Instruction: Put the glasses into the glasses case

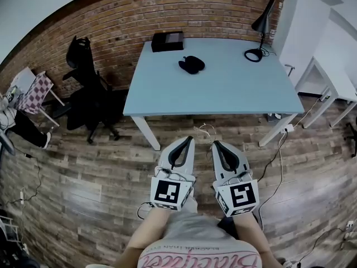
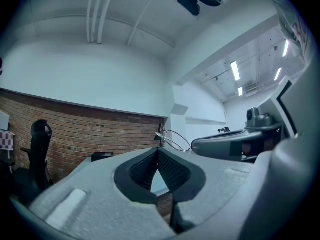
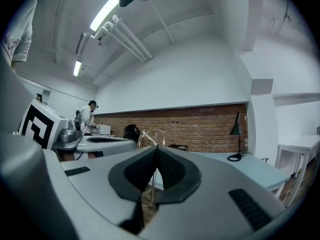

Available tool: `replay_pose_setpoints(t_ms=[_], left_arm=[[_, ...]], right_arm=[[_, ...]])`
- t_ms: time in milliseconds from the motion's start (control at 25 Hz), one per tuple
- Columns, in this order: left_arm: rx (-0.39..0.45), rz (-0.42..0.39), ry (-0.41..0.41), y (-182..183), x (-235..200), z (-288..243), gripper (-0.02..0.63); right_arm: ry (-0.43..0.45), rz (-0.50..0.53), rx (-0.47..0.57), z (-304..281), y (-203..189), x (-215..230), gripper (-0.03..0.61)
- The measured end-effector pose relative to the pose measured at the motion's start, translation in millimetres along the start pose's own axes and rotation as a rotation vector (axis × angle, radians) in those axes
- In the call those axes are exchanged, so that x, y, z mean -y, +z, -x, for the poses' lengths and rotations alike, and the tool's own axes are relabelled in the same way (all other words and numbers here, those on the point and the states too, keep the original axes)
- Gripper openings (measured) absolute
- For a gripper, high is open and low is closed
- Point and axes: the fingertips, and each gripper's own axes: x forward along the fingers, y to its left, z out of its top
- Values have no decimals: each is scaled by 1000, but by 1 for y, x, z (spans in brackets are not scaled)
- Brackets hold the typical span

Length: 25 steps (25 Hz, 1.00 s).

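Left gripper (image 1: 188,141) and right gripper (image 1: 215,145) clench the wire glasses (image 1: 207,129); keep them level approaching the distant glasses case (image 1: 191,65).

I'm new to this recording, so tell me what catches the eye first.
The left gripper and right gripper sit side by side, jaws shut and empty. Beyond them a pale blue table carries a small dark object mid-top, with a black box and black lamp at its far corners.

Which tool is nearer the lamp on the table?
Right. Both are short of the table, with the lamp at its far right: right tool on that side, left tool farther left.
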Motion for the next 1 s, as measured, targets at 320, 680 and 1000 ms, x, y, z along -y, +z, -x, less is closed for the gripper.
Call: replay_pose_setpoints(t_ms=[320,680,1000], left_arm=[[3,6,-20,-5,-65,-63,5],[-9,41,-51,-16,-111,-121,5],[-21,57,-43,-26,-133,-152,5]], right_arm=[[-17,4,-20,-88,0,18,12],[-44,8,-60,-156,-6,40,12],[-49,4,-89,-190,-16,59,12]])
